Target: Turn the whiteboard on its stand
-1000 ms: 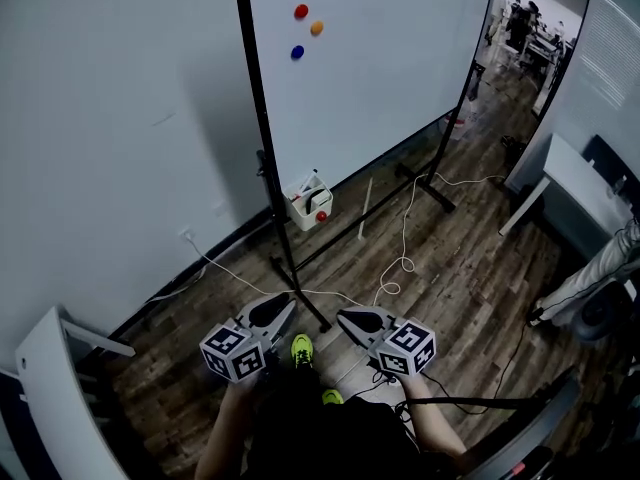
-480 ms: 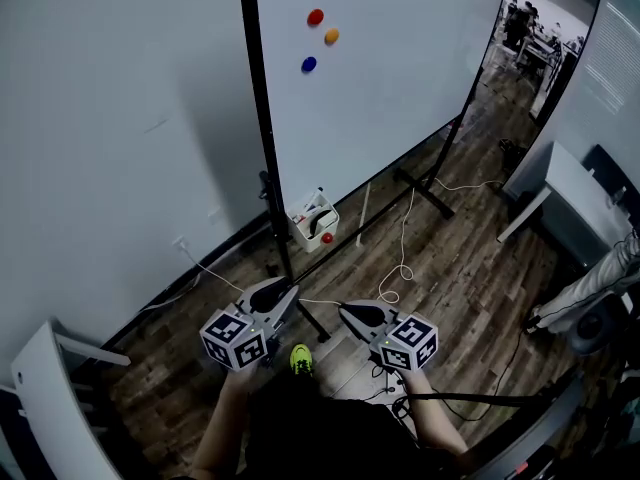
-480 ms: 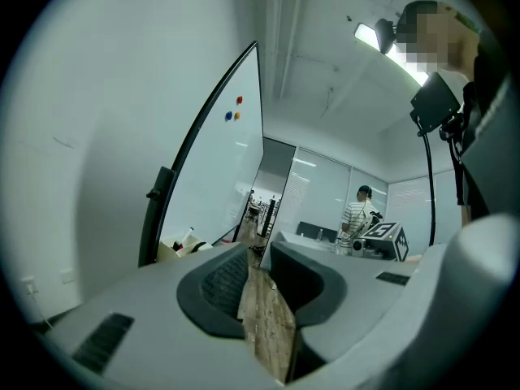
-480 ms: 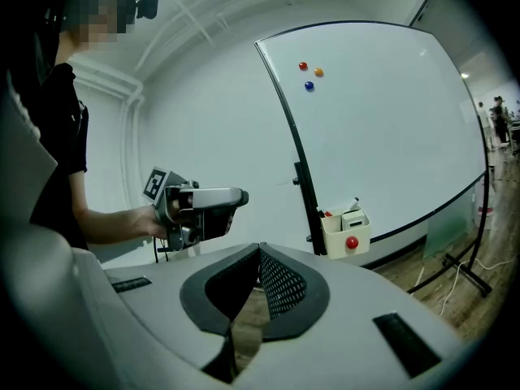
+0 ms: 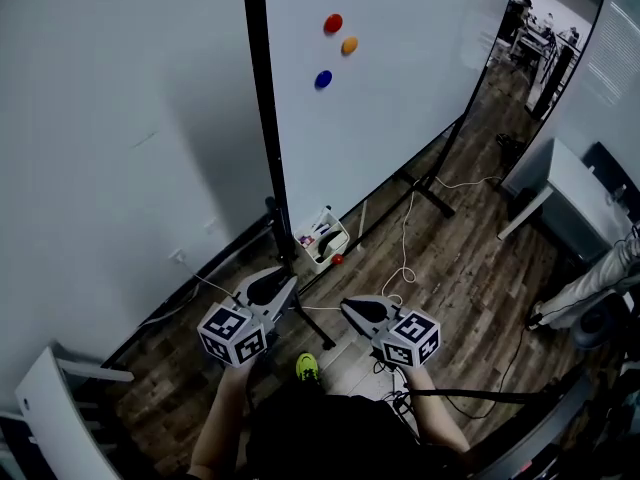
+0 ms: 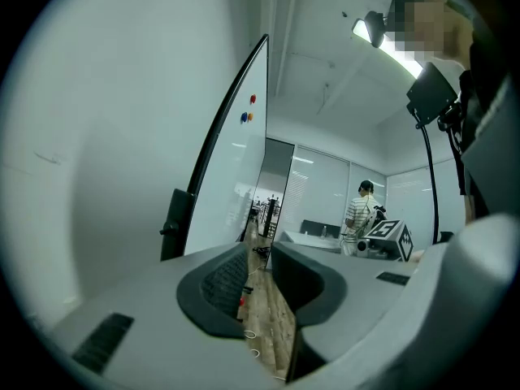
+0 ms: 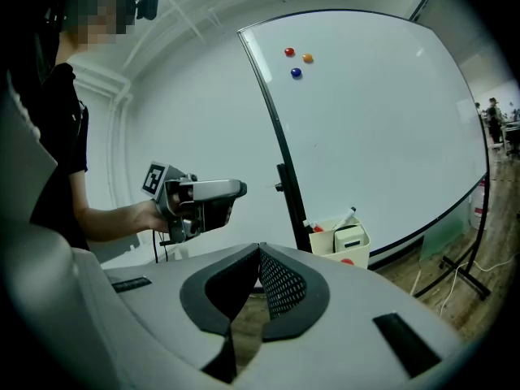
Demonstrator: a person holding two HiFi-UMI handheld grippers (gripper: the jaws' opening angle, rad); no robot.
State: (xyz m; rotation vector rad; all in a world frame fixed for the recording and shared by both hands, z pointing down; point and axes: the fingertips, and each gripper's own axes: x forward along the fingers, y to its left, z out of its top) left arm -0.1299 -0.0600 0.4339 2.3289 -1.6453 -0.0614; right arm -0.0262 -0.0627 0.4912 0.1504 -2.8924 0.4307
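Whiteboard (image 5: 400, 118) stands in its black frame on the wooden floor (image 5: 470, 268), just beside the pale wall (image 5: 120, 118), in front of both grippers and apart from them. Three magnets on its face: red (image 5: 333, 23), orange (image 5: 349, 45), blue (image 5: 323, 79). Near upright post of the stand (image 5: 265, 118) carries a cream basket (image 5: 326, 240) low down, with markers inside. A white cable (image 5: 402, 253) lies looped on the floor between the stand's feet. Left gripper (image 6: 258, 250): jaws a narrow gap apart, only floor visible between them. Right gripper (image 7: 260, 250): jaw tips appear to meet, though the wide-angle view makes the contact hard to confirm; nothing between them. Both grippers are held low, near the base of the post, touching nothing.
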